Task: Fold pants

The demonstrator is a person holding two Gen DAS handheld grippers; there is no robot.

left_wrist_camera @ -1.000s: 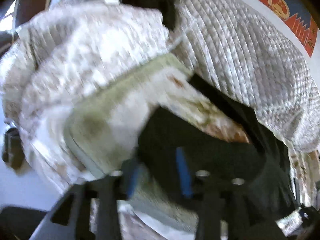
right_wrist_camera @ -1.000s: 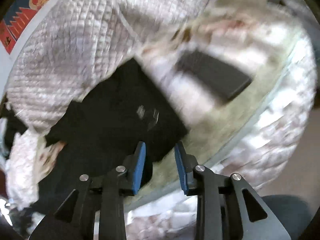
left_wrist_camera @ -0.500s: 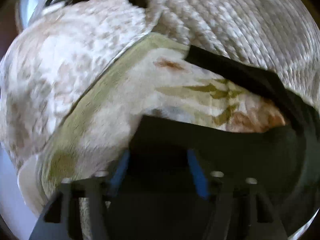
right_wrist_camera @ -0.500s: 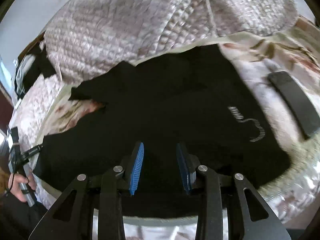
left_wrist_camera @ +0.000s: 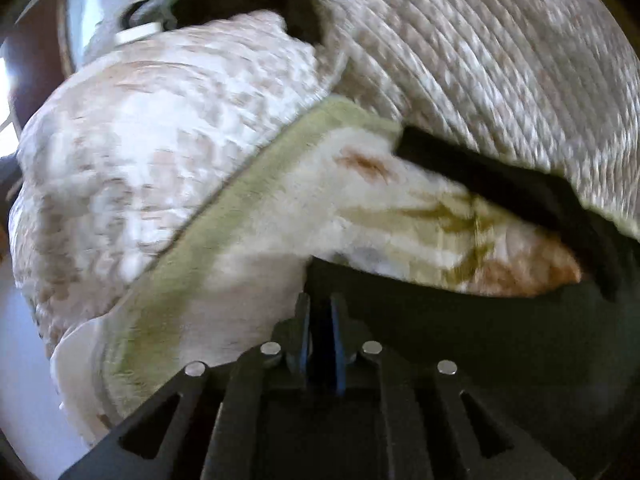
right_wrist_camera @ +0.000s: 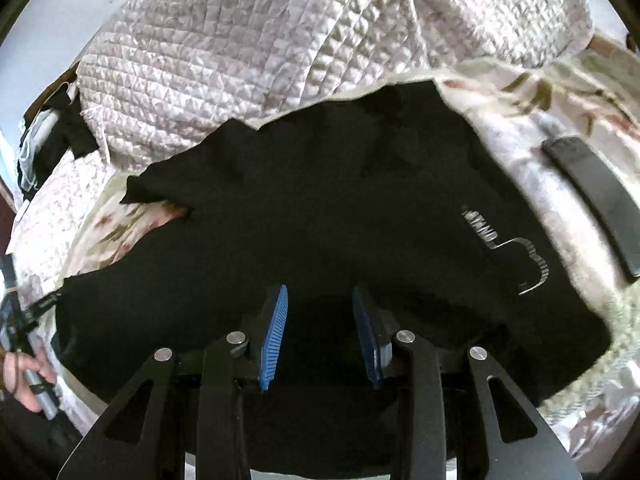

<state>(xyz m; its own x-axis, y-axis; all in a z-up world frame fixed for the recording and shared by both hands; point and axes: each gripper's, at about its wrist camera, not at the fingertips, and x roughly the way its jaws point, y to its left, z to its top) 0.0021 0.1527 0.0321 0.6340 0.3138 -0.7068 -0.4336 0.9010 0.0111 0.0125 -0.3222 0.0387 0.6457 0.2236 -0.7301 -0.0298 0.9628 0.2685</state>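
Note:
The black pants [right_wrist_camera: 320,200] lie spread on a floral bed sheet [right_wrist_camera: 540,92], with a white logo [right_wrist_camera: 508,248] near their right side. My right gripper [right_wrist_camera: 320,312] hangs open over their near edge, and I see no cloth pinched between its blue pads. In the left wrist view the pants [left_wrist_camera: 480,340] fill the lower right. My left gripper [left_wrist_camera: 322,320] sits at their left corner. Its jaws are closing, almost together, with dark cloth in the narrow gap.
A quilted cover [right_wrist_camera: 260,60] is heaped behind the pants and overlaps their far edge. A flat black slab [right_wrist_camera: 592,196] lies on the sheet to the right. A hand [right_wrist_camera: 24,372] grips a grey handle at the left edge. The pale mattress side [left_wrist_camera: 120,160] drops away on the left.
The left jaws went from wide apart to nearly together at the pants' corner. The right gripper swung from the sheet's edge to over the pants, then stayed, still open.

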